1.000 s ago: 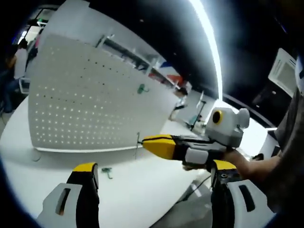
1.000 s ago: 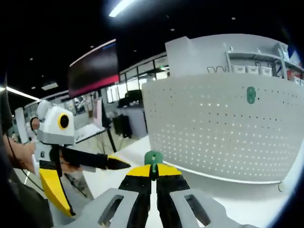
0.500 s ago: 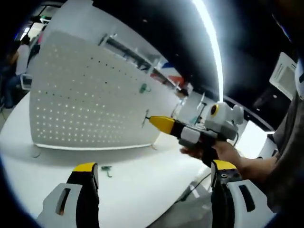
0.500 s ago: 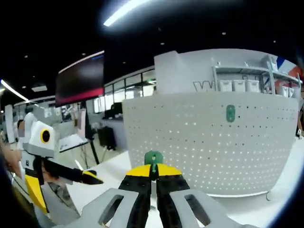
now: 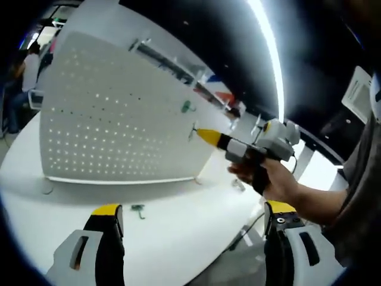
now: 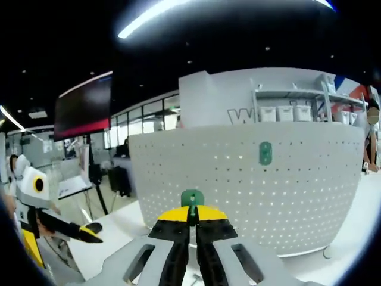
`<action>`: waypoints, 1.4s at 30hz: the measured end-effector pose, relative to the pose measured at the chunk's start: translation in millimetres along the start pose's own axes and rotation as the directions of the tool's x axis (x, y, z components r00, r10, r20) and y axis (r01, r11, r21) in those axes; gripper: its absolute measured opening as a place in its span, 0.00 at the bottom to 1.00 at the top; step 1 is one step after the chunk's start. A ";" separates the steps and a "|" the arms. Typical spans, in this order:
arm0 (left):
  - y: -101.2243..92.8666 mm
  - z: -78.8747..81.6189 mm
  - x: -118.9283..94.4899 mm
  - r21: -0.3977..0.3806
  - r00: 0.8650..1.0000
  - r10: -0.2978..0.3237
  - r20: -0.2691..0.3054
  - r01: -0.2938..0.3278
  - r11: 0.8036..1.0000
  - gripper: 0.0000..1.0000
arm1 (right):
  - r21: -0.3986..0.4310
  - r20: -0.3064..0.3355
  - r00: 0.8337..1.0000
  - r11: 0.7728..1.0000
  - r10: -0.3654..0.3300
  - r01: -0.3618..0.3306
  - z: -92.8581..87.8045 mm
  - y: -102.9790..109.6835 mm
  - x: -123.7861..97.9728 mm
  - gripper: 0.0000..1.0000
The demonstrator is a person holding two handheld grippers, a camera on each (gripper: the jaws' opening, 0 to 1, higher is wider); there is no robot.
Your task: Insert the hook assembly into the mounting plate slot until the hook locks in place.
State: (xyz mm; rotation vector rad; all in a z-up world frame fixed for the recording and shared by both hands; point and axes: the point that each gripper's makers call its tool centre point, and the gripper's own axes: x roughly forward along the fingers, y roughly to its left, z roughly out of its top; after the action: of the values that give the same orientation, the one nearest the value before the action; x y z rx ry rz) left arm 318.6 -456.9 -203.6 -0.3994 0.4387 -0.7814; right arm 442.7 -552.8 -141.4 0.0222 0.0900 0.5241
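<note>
The right claw (image 6: 191, 221) is pinched tight on a green hook (image 6: 192, 199), whose flat top pokes up just above the yellow tips. In the left gripper view this same claw (image 5: 205, 136) reaches toward the board (image 5: 119, 113) with the hook's thin wire (image 5: 193, 130) at its nose, near the perforated face but apart from it, as far as the blur lets me judge. The left claw (image 5: 190, 238) stands wide and carries nothing, low over the worktop (image 5: 178, 226).

The hook looks small, light and stiff: a plastic head on bent wire. It should not deform, but so little of it is gripped that it could twist or slip between the pads when pushed against a hole. A hold on the flat head, as now, leaves the prongs free to enter, which seems the right place.

The board stands upright on the worktop, white and full of holes. One green hook (image 6: 265, 153) already hangs high on it, seen in the left gripper view too (image 5: 187, 107). Another green piece (image 5: 139, 209) lies loose on the worktop in front of the board's foot.

There are no containers on the worktop; white bins (image 6: 286, 113) sit on a far shelf, contents unreadable.
</note>
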 end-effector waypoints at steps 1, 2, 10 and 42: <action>1.2 0.3 1.0 0.000 1.000 0.001 -0.002 -0.001 1.000 1.00 | 0.003 0.001 1.000 1.000 -0.005 0.005 0.3 -2.7 1.3 0.00; 1.4 0.8 1.6 0.000 1.000 0.001 -0.003 -0.001 1.000 1.00 | 0.013 0.005 1.000 1.000 -0.014 0.014 0.6 -6.3 3.0 0.00; 7.9 -0.4 6.5 -0.008 1.000 0.007 -0.009 -0.007 1.000 1.00 | 0.022 0.011 0.999 0.999 -0.050 0.050 2.2 -25.8 13.4 0.00; 29.4 -3.8 -6.3 -0.030 0.997 0.072 -0.023 -0.073 0.997 1.00 | -0.017 0.121 0.961 0.967 -0.249 0.252 53.0 -124.9 29.8 0.00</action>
State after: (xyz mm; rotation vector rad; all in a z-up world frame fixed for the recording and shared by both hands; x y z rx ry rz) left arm 329.8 -434.0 -219.9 -0.4022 0.4837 -0.7097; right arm 535.5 -645.9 -96.5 0.0097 -0.0318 0.2696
